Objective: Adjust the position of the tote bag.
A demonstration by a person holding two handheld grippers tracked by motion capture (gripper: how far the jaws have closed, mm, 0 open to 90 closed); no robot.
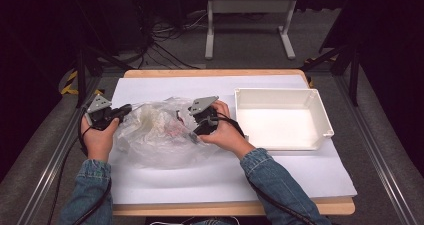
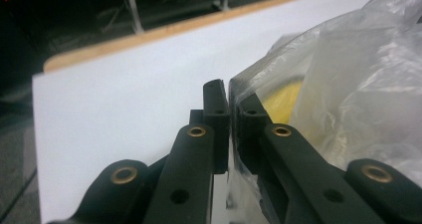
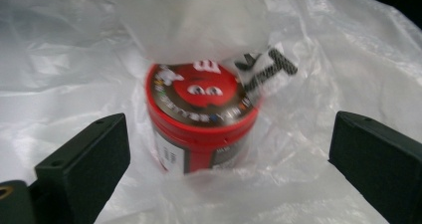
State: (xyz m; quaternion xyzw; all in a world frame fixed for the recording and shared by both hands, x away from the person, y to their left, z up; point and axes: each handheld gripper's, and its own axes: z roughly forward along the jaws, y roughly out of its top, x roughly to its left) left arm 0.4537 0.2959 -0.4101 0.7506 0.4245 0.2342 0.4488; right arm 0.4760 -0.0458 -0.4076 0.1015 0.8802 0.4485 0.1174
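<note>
The left gripper [image 1: 122,111] pinches the bag's [image 1: 155,135] edge at 9 o'clock. The right gripper [image 3: 226,149] stands spread wide inside the bag at 3 o'clock, with the red tub [image 3: 201,119], apparently candy, standing between its jaws, untouched. A white bin [image 1: 325,120] sits just right.

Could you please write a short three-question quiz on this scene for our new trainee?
1. True or false: the left tool is shut on the edge of the clear plastic bag.
2. What stands between the right tool's open jaws? A) a red-lidded tub B) a glass bottle C) a spoon
3. Fill in: the white tray lies to the ___ of the bag in the high view.

Key:
1. True; film is pinched between the closed jaws.
2. A; the red-lidded tub stands inside the bag, untouched by the pads.
3. Right.
</note>
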